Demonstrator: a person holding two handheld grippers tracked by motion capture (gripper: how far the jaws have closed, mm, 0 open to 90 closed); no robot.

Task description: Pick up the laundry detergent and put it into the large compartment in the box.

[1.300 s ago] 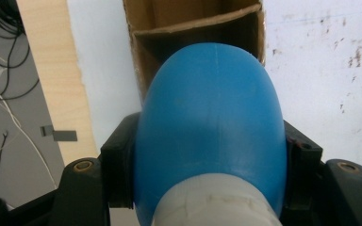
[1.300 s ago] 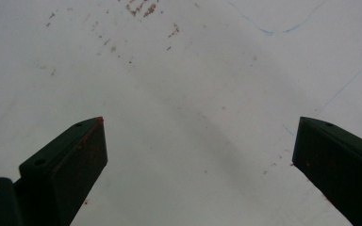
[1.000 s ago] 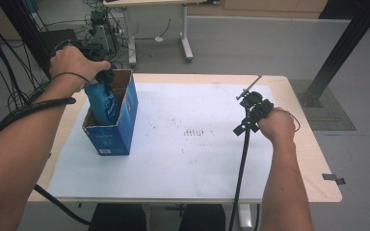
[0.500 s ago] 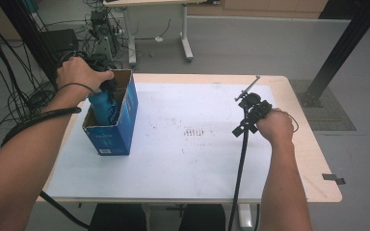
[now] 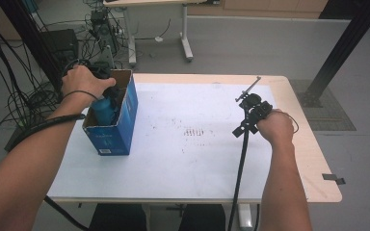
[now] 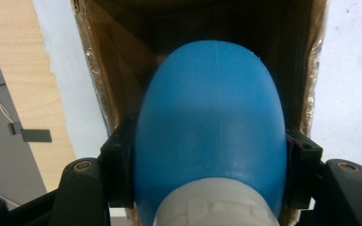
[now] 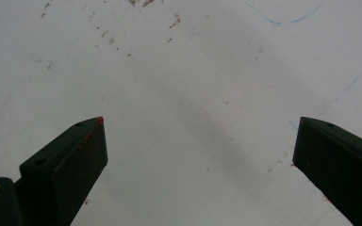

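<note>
A blue bottle [image 6: 212,117] with a white cap is clamped between the jaws of my left gripper [image 6: 209,155], cap end toward the camera. From above, the bottle [image 5: 105,109] hangs base-first inside the open cardboard box [image 5: 112,138], which has blue outer walls and stands at the table's left. The person's left hand covers my left gripper [image 5: 102,96] over the box mouth. My right gripper [image 5: 250,108] rests at the right of the table. Its jaws stand wide apart over the bare white sheet, with nothing between them [image 7: 198,141].
A white sheet [image 5: 192,144] with small dark stains covers most of the wooden table [image 5: 313,163]. The box's brown inner walls [image 6: 99,70] close in around the bottle. Cables trail from both grippers off the near edge. Another desk's legs and floor cables lie beyond.
My left gripper has sunk with the blue bottle deeper into the box. The right gripper has stayed put.
</note>
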